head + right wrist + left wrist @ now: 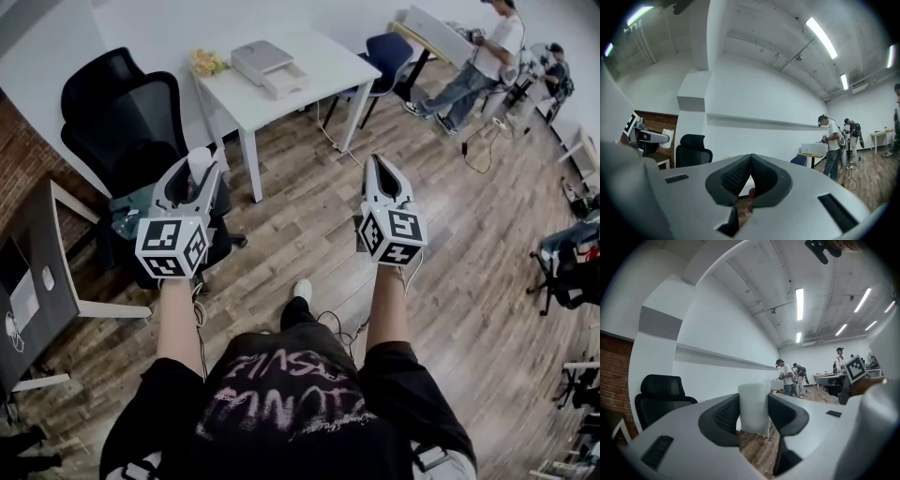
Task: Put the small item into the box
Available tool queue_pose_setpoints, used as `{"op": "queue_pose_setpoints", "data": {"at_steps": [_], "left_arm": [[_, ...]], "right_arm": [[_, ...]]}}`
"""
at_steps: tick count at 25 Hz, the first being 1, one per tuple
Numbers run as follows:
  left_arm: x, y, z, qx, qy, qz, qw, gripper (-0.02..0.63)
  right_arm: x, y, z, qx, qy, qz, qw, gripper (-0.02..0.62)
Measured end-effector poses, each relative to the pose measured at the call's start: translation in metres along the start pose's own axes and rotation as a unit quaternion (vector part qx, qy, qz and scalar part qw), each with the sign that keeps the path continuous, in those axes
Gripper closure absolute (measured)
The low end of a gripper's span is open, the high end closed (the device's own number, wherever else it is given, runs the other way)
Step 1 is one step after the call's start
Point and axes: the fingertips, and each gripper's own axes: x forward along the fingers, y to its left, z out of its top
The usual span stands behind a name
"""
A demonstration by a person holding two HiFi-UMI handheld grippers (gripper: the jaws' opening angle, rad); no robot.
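A small white cylinder [199, 156] sits between the jaws of my left gripper [201, 169], which is shut on it. In the left gripper view the cylinder [753, 401] stands upright with both dark pads [723, 417] pressed on its sides. My right gripper [377, 165] is held level beside it, shut with nothing in it; its pads meet in the right gripper view [750, 159]. Ahead, a grey-white box [269, 67] lies with its lid open on a white table [328, 67]. Both grippers hang over the wooden floor, short of the table.
A yellow thing [208, 63] lies at the table's left corner. A black office chair [117, 103] stands left of the table, a dark desk [37, 262] further left, a blue chair [389, 52] behind. People [478, 56] and floor cables [487, 141] are at back right.
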Motion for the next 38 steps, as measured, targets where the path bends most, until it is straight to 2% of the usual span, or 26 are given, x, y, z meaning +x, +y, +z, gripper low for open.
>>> {"op": "queue_pose_setpoints", "data": {"at_steps": [18,26,32,38], "left_arm": [[0.163,0.000,-0.006,0.001,0.022,0.024,0.9995,0.422],[0.200,-0.008,-0.009,0.001,0.031,0.035,0.9989,0.422],[0.216,-0.002,-0.009,-0.005,0.031,0.047,0.9984,0.422],[0.242,0.005,-0.017,-0.014,0.029,0.043,0.9986,0.422]], "right_arm": [[0.142,-0.093,-0.023,0.010,0.012,0.027,1.000,0.586],[0.177,-0.119,-0.028,0.029,0.013,0.044,0.999,0.586],[0.194,-0.131,-0.028,0.027,0.011,0.042,0.999,0.586],[0.218,-0.137,-0.039,0.024,0.022,0.047,0.998,0.586]]}}
